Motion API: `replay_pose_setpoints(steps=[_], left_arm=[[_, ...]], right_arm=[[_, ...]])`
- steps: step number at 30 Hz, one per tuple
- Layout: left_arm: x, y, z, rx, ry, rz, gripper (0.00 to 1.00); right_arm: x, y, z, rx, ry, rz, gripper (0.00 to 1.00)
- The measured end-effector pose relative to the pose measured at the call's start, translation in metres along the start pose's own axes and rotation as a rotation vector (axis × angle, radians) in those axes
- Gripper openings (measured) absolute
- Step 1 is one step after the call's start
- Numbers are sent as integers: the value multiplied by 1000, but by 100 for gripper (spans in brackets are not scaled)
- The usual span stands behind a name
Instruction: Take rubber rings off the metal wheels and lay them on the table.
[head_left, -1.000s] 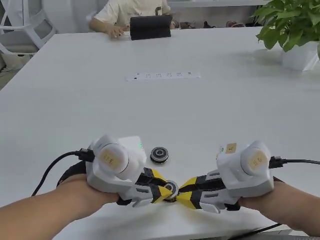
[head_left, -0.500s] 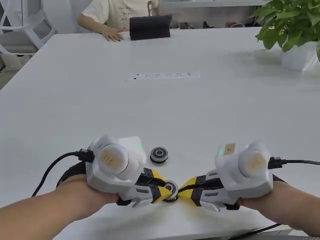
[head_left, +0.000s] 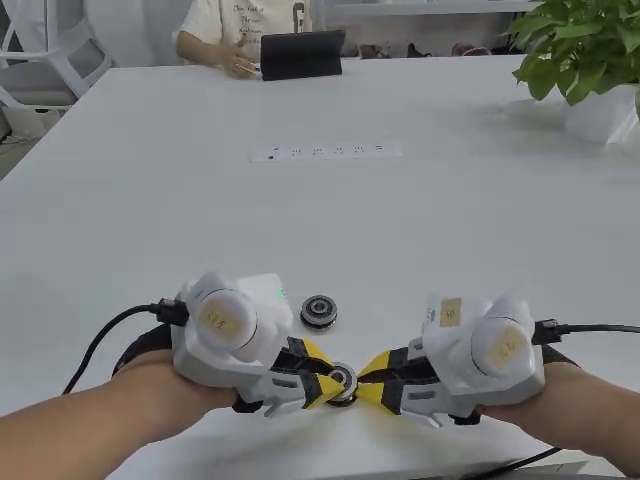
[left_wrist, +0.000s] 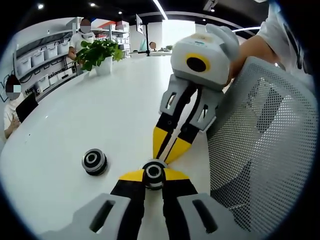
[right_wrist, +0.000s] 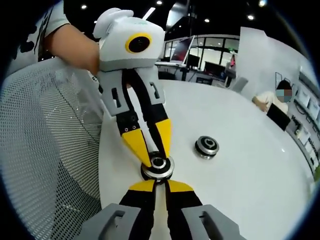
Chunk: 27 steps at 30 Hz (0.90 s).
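A metal wheel with a black rubber ring (head_left: 340, 380) (left_wrist: 153, 172) (right_wrist: 157, 166) sits close to the table's front edge, between my two grippers. My left gripper (head_left: 322, 386) (left_wrist: 153, 176) comes from the left and is shut on it, a yellow tip on each side. My right gripper (head_left: 366, 388) (right_wrist: 160, 186) meets it from the right, tips nearly together, pinching the wheel's rim. A second ringed wheel (head_left: 318, 310) (left_wrist: 94, 161) (right_wrist: 206, 145) lies flat on the table just beyond, untouched.
A white power strip (head_left: 325, 152) lies mid-table. A potted plant (head_left: 585, 60) stands far right. A person sits behind a dark tablet (head_left: 300, 52) at the far end. A mesh chair (left_wrist: 260, 150) (right_wrist: 40, 150) stands close behind the front edge.
My right gripper has shifted slightly left and lower and rolled a little. The left gripper and both wheels have stayed put. The person at the far end has moved.
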<state>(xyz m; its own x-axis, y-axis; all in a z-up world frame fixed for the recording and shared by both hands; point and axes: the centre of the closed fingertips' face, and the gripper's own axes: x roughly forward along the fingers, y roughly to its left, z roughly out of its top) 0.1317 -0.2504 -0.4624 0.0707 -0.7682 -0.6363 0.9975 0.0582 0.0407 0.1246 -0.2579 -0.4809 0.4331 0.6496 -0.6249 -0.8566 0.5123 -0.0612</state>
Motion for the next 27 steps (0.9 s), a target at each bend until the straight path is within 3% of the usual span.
replay_pose_setpoints(steps=[4, 14, 24, 27], left_arm=[[0, 0, 0, -1, 1, 1, 7], [0, 0, 0, -5, 3, 7, 7], [-1, 0, 0, -5, 3, 10, 7], [-1, 0, 0, -4, 3, 10, 7]], right_arm=[[0, -1, -1, 124, -9, 12, 3], [0, 0, -2, 232, -11, 20, 0], [-2, -3, -4, 449, -53, 24, 0], [-4, -4, -2, 543, -92, 32, 0]])
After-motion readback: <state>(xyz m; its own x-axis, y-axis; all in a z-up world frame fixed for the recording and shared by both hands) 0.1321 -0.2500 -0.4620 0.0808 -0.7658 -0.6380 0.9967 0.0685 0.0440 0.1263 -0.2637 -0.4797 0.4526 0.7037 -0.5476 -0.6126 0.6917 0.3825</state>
